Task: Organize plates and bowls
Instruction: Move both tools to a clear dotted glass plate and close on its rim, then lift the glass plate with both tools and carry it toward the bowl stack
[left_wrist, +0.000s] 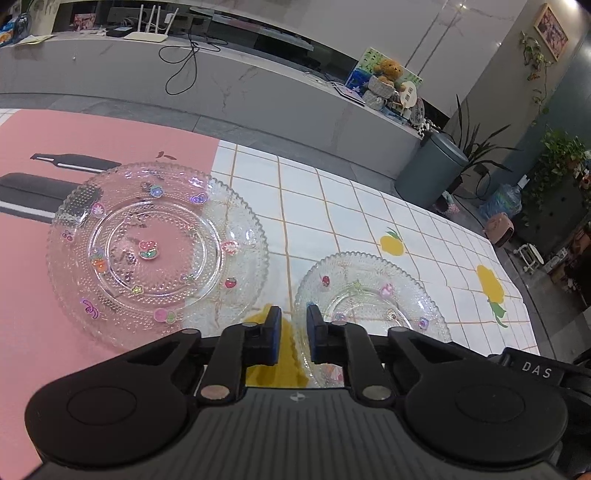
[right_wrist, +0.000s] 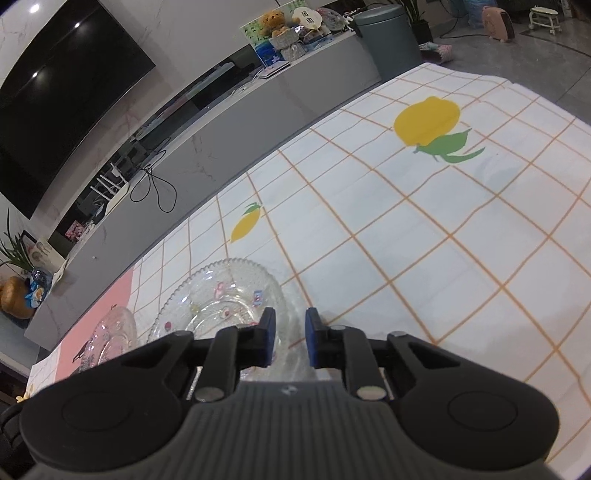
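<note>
A small clear glass plate (left_wrist: 373, 295) with stickers lies on the checked tablecloth. My left gripper (left_wrist: 294, 325) is shut on its left rim, which passes between the blue pads. In the right wrist view the same small plate (right_wrist: 221, 302) sits low and left of centre, and my right gripper (right_wrist: 290, 332) is shut on its right rim. A larger beaded glass plate (left_wrist: 157, 251) with stickers rests to the left, half on the pink mat. From the right wrist view only a slice of that larger plate (right_wrist: 114, 332) shows.
The pink mat (left_wrist: 92, 140) with black printed shapes covers the table's left part. The white tablecloth (right_wrist: 424, 240) with orange grid and lemons stretches right. Beyond the table's far edge run a grey low cabinet (left_wrist: 258, 88) and a grey bin (left_wrist: 428, 173).
</note>
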